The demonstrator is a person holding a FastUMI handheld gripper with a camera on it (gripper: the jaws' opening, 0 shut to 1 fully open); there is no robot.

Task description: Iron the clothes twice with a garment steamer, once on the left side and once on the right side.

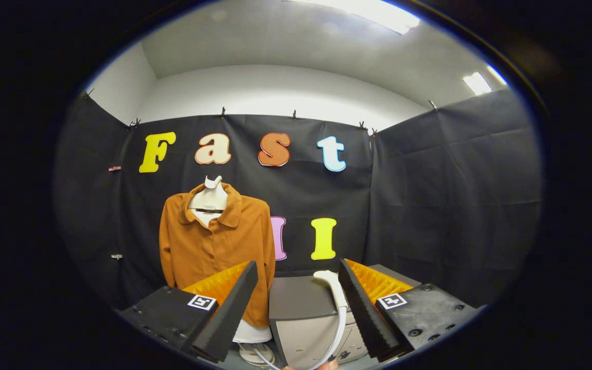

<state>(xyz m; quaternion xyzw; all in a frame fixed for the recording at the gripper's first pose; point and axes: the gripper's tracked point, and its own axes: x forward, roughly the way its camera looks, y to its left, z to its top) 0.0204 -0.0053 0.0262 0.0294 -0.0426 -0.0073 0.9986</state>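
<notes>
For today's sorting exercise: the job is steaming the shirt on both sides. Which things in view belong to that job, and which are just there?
Belongs to the job:
- orange shirt on the mannequin
- white steamer head with hose
- open gripper, empty

Just there:
- grey cabinet under the steamer

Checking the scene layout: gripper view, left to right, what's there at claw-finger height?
Orange shirt on its white mannequin → grey box → white steamer head lying on that box. The claw is open, its fingers either side of the box, gripping nothing.
</notes>
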